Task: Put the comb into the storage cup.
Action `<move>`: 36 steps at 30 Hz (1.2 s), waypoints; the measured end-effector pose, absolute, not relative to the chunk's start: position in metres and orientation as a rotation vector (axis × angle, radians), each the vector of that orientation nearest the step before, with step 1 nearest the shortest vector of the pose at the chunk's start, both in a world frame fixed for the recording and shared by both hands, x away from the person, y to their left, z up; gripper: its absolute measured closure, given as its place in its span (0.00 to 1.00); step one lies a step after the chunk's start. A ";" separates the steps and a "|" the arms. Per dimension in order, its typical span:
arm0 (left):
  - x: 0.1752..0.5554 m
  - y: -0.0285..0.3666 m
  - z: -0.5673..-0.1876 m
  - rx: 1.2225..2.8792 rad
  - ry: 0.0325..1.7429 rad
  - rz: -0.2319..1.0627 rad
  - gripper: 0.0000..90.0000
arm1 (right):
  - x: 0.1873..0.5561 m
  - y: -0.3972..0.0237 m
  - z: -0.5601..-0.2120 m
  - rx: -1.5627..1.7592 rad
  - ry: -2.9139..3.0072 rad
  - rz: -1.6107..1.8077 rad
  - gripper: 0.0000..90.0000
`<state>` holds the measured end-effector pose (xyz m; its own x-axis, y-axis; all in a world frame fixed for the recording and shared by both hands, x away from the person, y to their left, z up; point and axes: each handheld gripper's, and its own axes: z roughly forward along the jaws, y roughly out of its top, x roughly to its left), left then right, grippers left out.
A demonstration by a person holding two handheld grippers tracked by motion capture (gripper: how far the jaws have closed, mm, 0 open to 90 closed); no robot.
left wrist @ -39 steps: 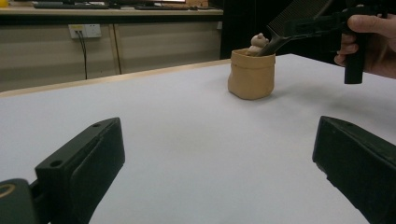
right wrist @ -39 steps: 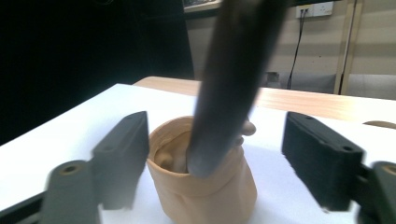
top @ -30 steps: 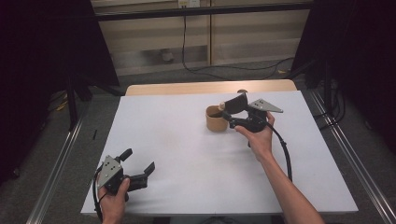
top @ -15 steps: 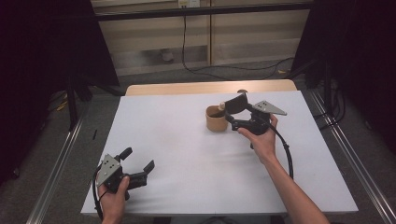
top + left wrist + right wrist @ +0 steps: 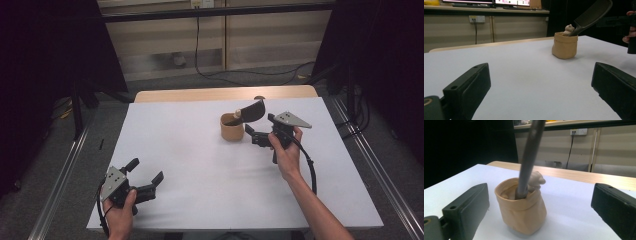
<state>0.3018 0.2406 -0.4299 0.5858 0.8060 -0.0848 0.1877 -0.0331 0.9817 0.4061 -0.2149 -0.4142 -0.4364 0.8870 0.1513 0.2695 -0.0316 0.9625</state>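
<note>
At the near left edge of the white surface (image 5: pixel 200 165) the left gripper (image 5: pixel 146 175) is held low, its jaws spread and empty. Farther off, the right gripper (image 5: pixel 251 134) is seen with jaws released just beside the tan pouch (image 5: pixel 231 129), from which a dark comb (image 5: pixel 251 111) leans out.

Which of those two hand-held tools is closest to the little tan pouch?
The right tool, beside the tan pouch holding a dark comb; the left tool sits at the table's near edge.

Soft matt tan cloth pouch (image 5: pixel 522 213)
</note>
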 end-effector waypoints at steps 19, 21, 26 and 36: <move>0.290 0.243 -0.426 1.538 0.879 0.633 0.03 | 0.381 -0.227 -0.410 1.176 1.668 1.456 0.01; 0.289 0.243 -0.426 1.536 0.885 0.636 0.03 | 0.378 -0.228 -0.411 1.180 1.665 1.461 0.01; 0.289 0.242 -0.426 1.535 0.888 0.639 0.03 | 0.372 -0.231 -0.411 1.173 1.659 1.447 0.01; 0.288 0.242 -0.426 1.537 0.888 0.641 0.03 | 0.357 -0.239 -0.410 1.159 1.644 1.449 0.01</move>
<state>0.2879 0.2417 -0.4255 0.5580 0.8255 -0.0847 0.1797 -0.0205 0.9835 0.3573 -0.2390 -0.4097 -0.3979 0.9138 0.0813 0.1953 -0.0022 0.9807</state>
